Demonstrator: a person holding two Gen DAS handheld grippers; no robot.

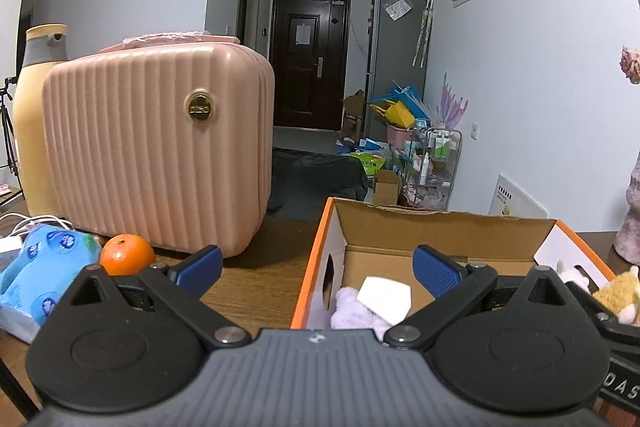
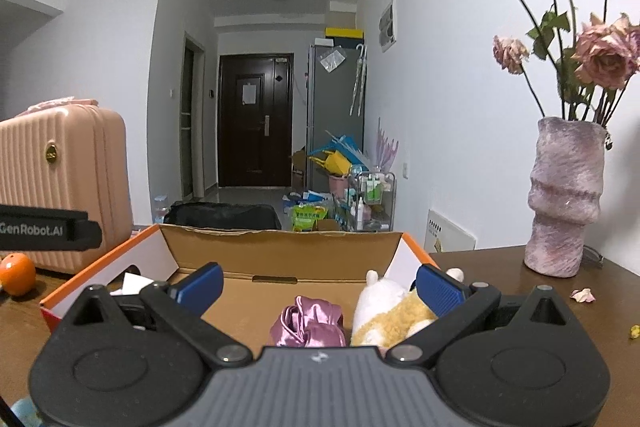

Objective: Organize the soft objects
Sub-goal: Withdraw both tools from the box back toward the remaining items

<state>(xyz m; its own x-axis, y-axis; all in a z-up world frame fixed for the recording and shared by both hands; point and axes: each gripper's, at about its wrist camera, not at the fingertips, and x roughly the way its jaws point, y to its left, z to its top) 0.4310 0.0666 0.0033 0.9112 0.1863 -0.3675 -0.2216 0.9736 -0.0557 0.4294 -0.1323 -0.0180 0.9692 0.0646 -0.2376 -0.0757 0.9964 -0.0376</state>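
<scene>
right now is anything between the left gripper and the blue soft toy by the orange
Nothing visible does. The left gripper is open and empty, and the blue soft toy lies off to its left beside the orange.

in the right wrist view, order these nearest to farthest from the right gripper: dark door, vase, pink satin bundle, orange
1. pink satin bundle, in the box just below the open right gripper
2. vase, on the table off to the right
3. orange, far left by the pink suitcase; its rank against the vase is close
4. dark door, at the hallway's end
</scene>
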